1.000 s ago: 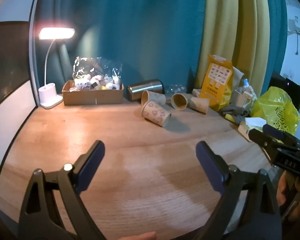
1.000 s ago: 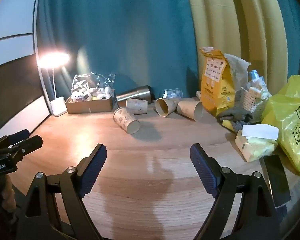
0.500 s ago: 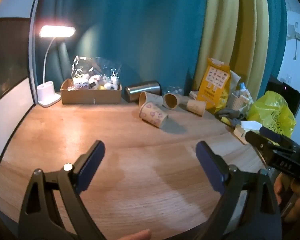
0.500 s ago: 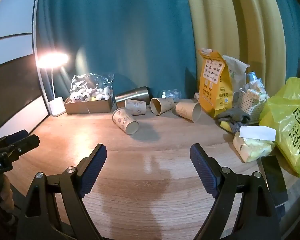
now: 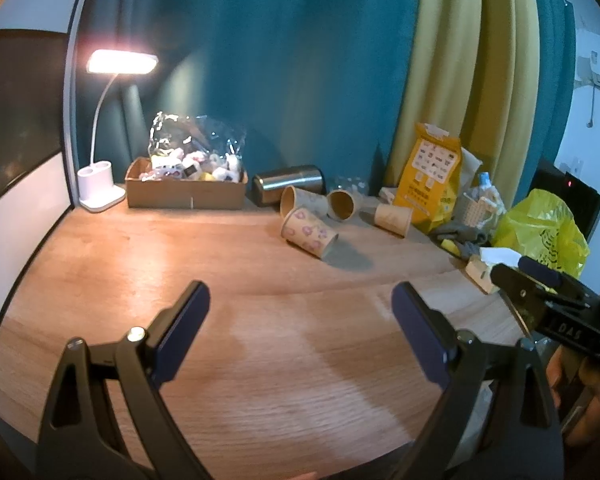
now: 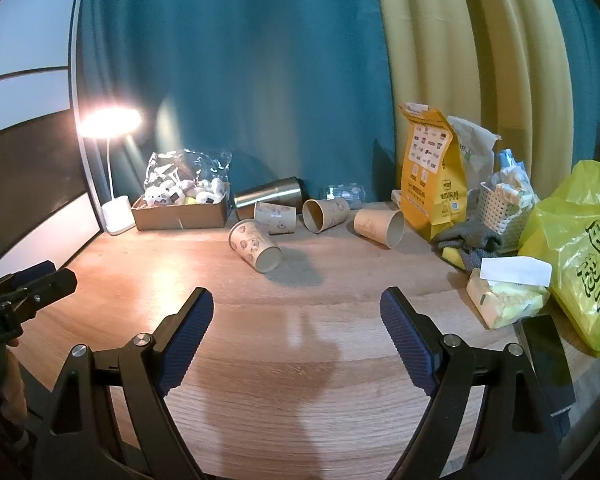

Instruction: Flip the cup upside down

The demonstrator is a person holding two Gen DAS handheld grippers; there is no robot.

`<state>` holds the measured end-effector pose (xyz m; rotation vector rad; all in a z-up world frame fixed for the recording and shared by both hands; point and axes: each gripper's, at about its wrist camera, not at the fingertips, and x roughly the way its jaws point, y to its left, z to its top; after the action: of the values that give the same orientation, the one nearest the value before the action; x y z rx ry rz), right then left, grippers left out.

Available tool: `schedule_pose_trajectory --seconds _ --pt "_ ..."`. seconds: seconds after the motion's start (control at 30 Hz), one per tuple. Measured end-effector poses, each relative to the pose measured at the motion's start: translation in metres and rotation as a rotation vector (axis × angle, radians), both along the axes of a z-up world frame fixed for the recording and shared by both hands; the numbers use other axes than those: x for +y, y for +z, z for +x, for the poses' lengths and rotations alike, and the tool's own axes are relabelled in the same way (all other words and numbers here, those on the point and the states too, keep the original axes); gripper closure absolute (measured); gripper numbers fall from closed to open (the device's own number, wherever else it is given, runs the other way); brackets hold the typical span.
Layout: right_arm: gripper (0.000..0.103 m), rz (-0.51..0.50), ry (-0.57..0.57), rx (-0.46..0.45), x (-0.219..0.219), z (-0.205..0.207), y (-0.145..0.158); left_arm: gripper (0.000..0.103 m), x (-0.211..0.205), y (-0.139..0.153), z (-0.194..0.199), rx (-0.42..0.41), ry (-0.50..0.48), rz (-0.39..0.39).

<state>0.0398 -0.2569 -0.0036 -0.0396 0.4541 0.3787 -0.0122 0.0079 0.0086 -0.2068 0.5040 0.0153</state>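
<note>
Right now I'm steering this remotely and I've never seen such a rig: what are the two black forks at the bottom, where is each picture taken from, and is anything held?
The forks are two-finger grippers that a person holds, one in each hand. Each picture comes from a fisheye camera on one gripper, looking forward along its fingers. The left gripper and the right gripper both stand open and hold nothing. Each also shows at the edge of the other's view.

Ahead on the wooden table lie four paper cups on their sides. The nearest cup has a printed pattern. Behind them lies a steel tumbler, with a cardboard box and a lit desk lamp to the left. A yellow bag sits at the right.
</note>
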Motion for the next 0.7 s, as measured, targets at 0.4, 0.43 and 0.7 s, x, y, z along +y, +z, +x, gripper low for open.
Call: schedule_pose_trajectory --seconds 0.4,0.43,0.7 --pt "0.015 -0.003 0.0 -0.012 0.0031 -0.0029 0.0056 0.009 0.0036 0.001 -0.0024 -0.007 0.002 -0.003" --pt "0.015 -0.003 0.0 -0.011 0.0032 -0.0026 0.0062 0.009 0.0037 0.0008 -0.0024 -0.007 0.002 -0.004" --pt "0.015 -0.002 -0.001 -0.013 0.0036 -0.0037 0.0076 0.009 0.0047 0.0001 -0.006 -0.002 -0.001 -0.009"
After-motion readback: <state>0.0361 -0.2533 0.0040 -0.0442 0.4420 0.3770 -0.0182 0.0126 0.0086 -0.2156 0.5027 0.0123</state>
